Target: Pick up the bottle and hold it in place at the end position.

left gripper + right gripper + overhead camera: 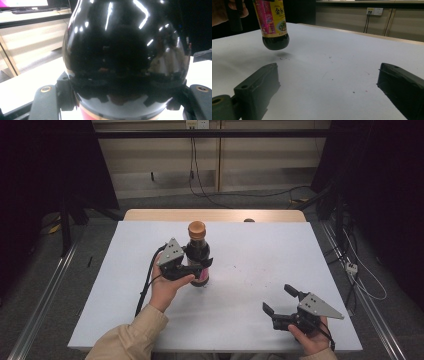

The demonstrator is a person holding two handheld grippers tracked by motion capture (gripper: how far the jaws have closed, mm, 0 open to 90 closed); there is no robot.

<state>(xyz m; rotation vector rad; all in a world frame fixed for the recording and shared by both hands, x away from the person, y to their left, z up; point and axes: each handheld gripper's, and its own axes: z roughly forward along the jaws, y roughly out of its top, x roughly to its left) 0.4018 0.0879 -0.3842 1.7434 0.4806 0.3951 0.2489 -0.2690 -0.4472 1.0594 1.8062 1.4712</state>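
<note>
In the high view the left tool (204, 266) sits just left of centre frame, clamped on the dark body of a soy sauce bottle (198, 251), with the brown cap (197, 228) pointing toward the top of the frame. The bottle's long axis stands upright, perhaps a little tilted. In the right gripper view its rounded base (275, 41) hangs in the upper left above a soft shadow on the white desk (332, 62), so the bottle seems to be lifted clear, though the gap is hard to judge from above. In the left gripper view the glossy bottle (125, 55) swells up between the two black jaws, which press against its sides.

The right tool (283, 299) rests at the lower right of the high view, jaws wide apart and holding nothing. The bottle lies up and to the left of it, well apart, so the left hand (167, 287) is by far the nearer and alone carries it.
</note>
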